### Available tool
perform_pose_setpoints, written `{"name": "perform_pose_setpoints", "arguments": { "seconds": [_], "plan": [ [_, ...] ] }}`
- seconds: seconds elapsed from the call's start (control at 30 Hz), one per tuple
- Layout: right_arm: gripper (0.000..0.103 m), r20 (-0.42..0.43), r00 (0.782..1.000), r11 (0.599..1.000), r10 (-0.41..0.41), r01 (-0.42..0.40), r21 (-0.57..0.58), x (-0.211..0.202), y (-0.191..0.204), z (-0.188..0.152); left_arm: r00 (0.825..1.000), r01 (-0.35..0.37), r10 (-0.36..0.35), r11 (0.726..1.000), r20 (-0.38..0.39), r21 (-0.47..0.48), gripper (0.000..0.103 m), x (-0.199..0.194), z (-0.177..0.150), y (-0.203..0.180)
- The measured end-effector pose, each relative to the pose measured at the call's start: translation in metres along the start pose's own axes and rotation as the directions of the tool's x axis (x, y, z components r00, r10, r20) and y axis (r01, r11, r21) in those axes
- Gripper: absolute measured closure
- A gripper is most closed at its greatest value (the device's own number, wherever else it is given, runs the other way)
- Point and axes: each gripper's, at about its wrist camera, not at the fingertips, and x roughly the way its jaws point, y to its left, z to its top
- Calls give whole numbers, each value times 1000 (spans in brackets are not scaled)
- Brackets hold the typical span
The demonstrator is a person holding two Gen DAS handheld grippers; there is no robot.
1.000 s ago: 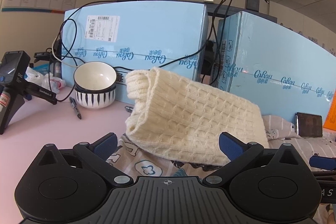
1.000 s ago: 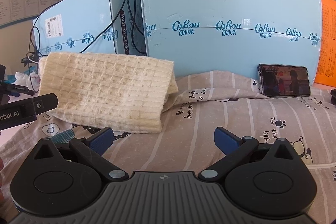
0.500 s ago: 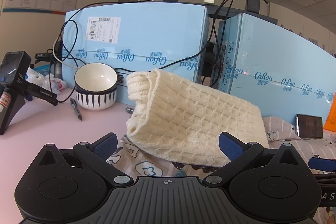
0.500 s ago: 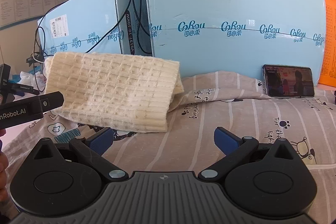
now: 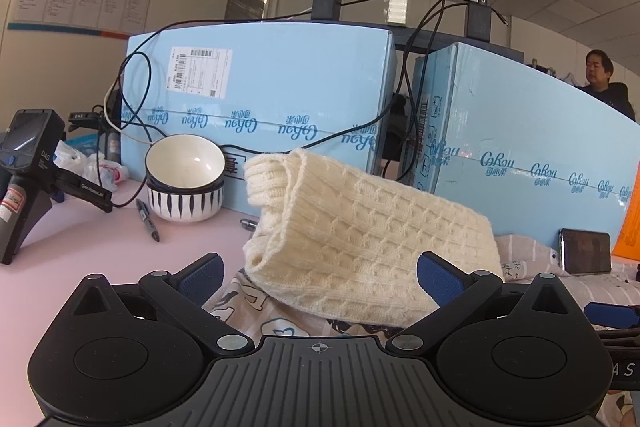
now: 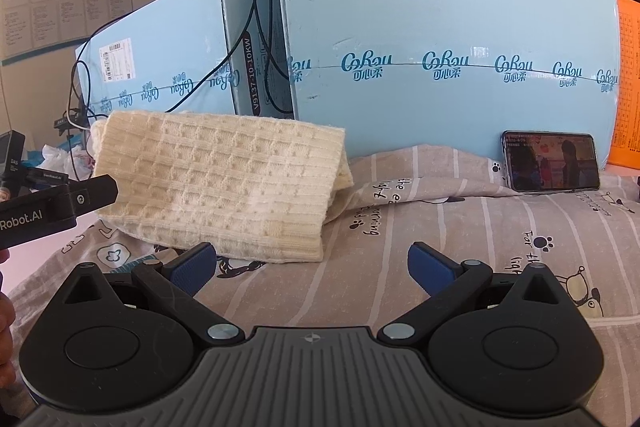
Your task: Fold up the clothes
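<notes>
A folded cream knit sweater point(image 5: 360, 239) lies on a striped, cartoon-printed cloth point(image 6: 460, 239), and in the right wrist view the sweater point(image 6: 224, 183) sits left of centre. My left gripper point(image 5: 320, 277) is open, its blue pads either side of the sweater's near edge and apart from it. My right gripper point(image 6: 312, 265) is also open, above the cloth just right of the sweater's near corner, holding nothing. The left gripper's body point(image 6: 52, 209) shows at the left edge of the right wrist view.
Two light-blue cartons point(image 6: 440, 47) with cables wall off the back. Stacked bowls point(image 5: 184, 183), a pen point(image 5: 148, 221) and a black device on a stand point(image 5: 24, 171) sit on the pink table at left. A phone point(image 6: 552, 167) leans against the carton at right. A person point(image 5: 604, 83) stands behind.
Both grippers have risen and pulled back slightly from the sweater, staying open. The sweater has not moved.
</notes>
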Motion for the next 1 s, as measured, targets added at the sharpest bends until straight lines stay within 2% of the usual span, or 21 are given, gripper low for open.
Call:
{"name": "perform_pose_setpoints", "arguments": {
  "seconds": [0.67,1.0],
  "plan": [
    [0,24,1000,999,-10,11,-40,0,6,-1,1000,12,-11,1000,20,-20,0,-8,2,6],
    [0,15,999,999,29,-28,-29,1,5,-2,1000,6,-6,999,12,-36,0,-6,0,11]
  ]
}}
